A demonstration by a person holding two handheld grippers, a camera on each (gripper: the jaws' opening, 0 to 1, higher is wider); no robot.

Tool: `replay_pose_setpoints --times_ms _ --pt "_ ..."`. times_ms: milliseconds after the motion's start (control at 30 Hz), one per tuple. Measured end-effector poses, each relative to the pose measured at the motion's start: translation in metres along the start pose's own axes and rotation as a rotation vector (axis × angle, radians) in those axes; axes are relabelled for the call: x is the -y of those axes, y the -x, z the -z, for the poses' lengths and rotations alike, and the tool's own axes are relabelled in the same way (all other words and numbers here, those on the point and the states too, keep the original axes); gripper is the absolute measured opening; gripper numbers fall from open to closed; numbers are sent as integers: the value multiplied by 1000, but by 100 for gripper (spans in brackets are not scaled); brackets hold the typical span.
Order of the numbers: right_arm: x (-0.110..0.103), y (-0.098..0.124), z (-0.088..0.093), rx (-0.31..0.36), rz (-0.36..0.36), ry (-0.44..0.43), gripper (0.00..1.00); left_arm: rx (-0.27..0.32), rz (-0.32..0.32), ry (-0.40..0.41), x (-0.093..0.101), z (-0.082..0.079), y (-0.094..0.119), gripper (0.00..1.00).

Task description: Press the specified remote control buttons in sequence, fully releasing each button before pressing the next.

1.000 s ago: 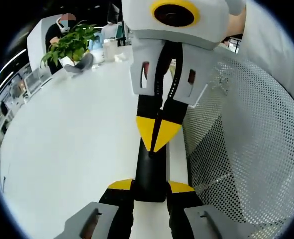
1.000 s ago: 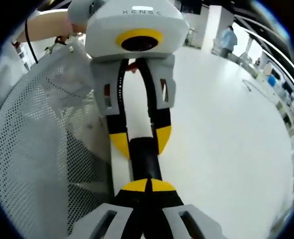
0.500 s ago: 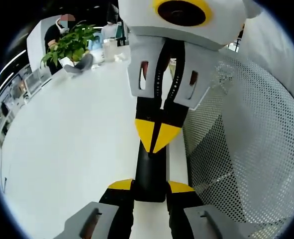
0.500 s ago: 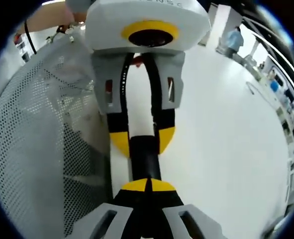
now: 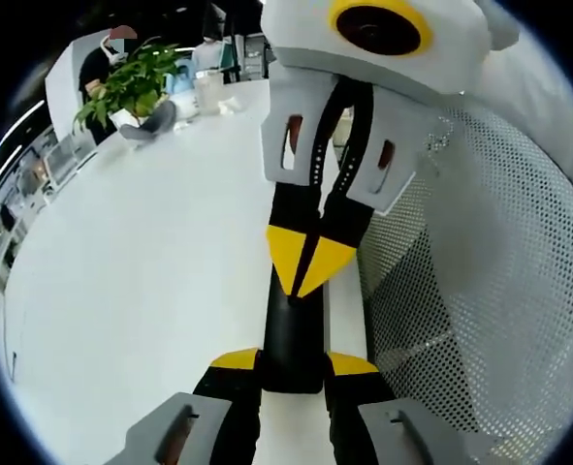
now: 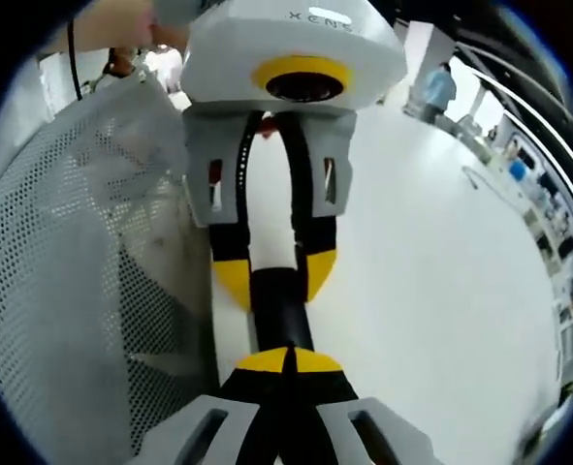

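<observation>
White table [image 5: 141, 291] spreads wide; perforated mesh panel [image 5: 480, 291] beside it, top cut off. Black remote [image 5: 293, 339] lies on table, buttons hard to make out. Left gripper [image 5: 293, 360] clamps one end of remote. Right gripper [image 5: 307, 254], tips closed, meets remote's top. Potted plant [image 5: 131, 85] far back.

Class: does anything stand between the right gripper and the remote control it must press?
Nothing visible does. The right gripper, its tips shut, appears to rest on the black remote control, which the left gripper clasps by its sides. The white mesh panel stands off to one side.
</observation>
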State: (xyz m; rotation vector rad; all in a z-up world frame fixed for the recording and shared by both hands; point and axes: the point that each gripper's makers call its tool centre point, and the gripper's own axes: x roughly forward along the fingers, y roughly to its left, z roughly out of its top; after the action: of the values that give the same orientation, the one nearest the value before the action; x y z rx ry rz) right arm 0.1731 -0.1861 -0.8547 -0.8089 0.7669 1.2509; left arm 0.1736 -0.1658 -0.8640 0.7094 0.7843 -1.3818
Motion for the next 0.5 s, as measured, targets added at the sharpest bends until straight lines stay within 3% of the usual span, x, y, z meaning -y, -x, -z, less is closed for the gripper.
replay_pose_setpoints --times_ms 500 --pt "-1 -1 -4 -11 -31 82 0 -10 -5 19 -2 0 0 24"
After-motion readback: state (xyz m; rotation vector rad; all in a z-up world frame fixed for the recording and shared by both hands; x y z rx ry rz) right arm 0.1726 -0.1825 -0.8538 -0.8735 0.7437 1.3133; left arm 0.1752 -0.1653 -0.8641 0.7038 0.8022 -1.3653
